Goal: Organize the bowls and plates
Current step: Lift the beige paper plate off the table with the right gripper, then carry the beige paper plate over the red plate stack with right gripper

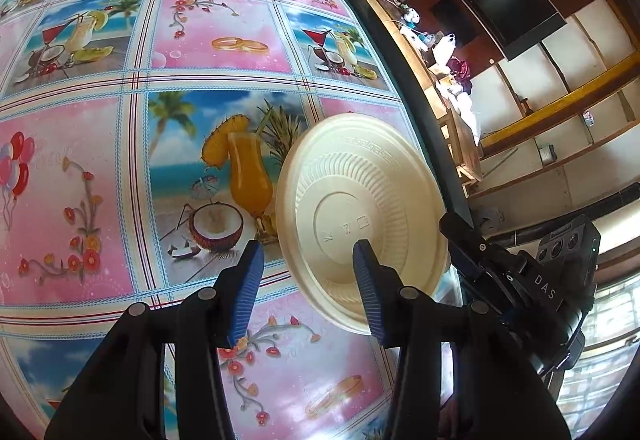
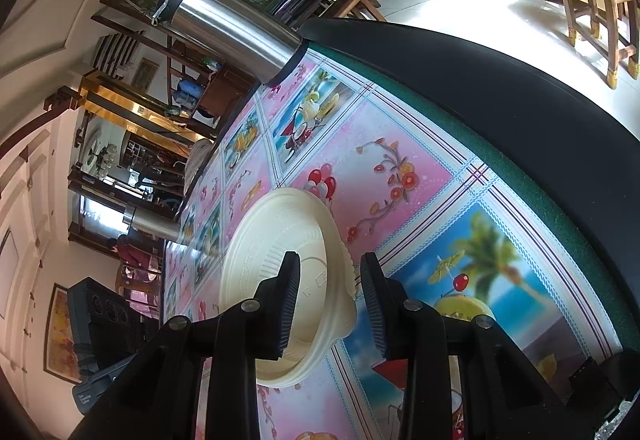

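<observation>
**Upturned dish between two pairs of tongs**

Between the right tongs [image 2: 330, 304] sits a cream dish [image 2: 280, 280], bottom up on the worktop [image 2: 400, 199]; their fingers stand apart, one over the base, one just beside the rim, and nothing is clamped. From the left wrist view the dish [image 1: 360, 215] lies ahead and to the right of the left tongs [image 1: 306, 288], which are also apart and empty.

I judge the step is to grip the dish. To do it well, straddle the rim, close gently, because this thin ribbed material may bend.

Hard to tell: whether one dish or a stack, and whether the fingers touch it. A steel flask [image 2: 228, 23] stands far ahead.
</observation>
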The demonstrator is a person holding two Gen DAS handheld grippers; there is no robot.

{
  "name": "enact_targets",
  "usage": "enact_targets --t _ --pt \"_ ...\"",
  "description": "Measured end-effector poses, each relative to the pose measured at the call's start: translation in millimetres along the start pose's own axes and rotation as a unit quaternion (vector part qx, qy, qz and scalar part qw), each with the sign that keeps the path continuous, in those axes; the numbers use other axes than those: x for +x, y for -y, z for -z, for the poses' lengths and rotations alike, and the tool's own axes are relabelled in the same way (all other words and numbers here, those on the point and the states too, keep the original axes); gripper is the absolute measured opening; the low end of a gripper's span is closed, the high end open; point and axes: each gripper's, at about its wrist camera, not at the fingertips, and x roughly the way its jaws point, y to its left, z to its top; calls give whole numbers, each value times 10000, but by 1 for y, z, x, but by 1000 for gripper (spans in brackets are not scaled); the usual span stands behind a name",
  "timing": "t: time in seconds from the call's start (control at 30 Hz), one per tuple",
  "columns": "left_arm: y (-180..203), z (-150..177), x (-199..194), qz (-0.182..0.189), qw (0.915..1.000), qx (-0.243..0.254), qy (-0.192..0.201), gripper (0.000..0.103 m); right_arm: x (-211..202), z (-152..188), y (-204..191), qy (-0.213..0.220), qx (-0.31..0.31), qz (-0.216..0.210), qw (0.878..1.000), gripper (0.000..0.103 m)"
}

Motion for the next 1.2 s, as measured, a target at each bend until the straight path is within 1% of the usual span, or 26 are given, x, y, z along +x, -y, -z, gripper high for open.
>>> enact_targets --t 0.1,0.17,0.23,0.27,0.3,0.4,0.43,0.5,0.57,0.63,0.77,0.8,1.07,1.2 --pt "0 0 -1 -62 10000 33 70 43 1 1 1 -19 12 -24 10000 35" --pt "0 -1 -1 -94 9999 50 85 37 2 1 1 -43 27 -48 10000 35" --pt "-1 0 1 -122 9999 71 90 34 2 2 1 -41 28 -46 10000 35" --pt "-1 0 1 -123 9999 75 86 28 2 2 1 -39 30 -44 10000 35" --pt "-1 0 2 -114 9999 76 85 26 2 2 1 -32 35 -44 10000 35" --pt "0 0 0 -114 9998 113 143 23 1 2 3 -6 82 -54 10000 35" --pt "1 0 0 -129 9997 126 163 19 2 2 3 6 97 -50 9999 35" --pt "1 0 -1 -151 9996 145 196 17 2 2 4 14 114 -47 9999 35" --pt "0 0 0 -174 9995 159 208 12 2 2 4 -6 118 -59 9999 34" --pt "-1 0 1 -186 9995 159 217 12 3 2 5 -16 124 -57 9999 30" --pt "-1 0 1 -235 9991 223 270 12 4 3 6 -9 125 7 9999 16" --pt "-1 0 1 -240 9991 235 276 12 4 4 7 -11 153 3 9999 15" --pt "-3 3 -2 -249 9991 210 271 12 2 8 6 -2 118 -5 9999 15" --pt "-10 8 -8 -258 9992 102 284 12 3 9 3 -60 112 -116 9999 15"
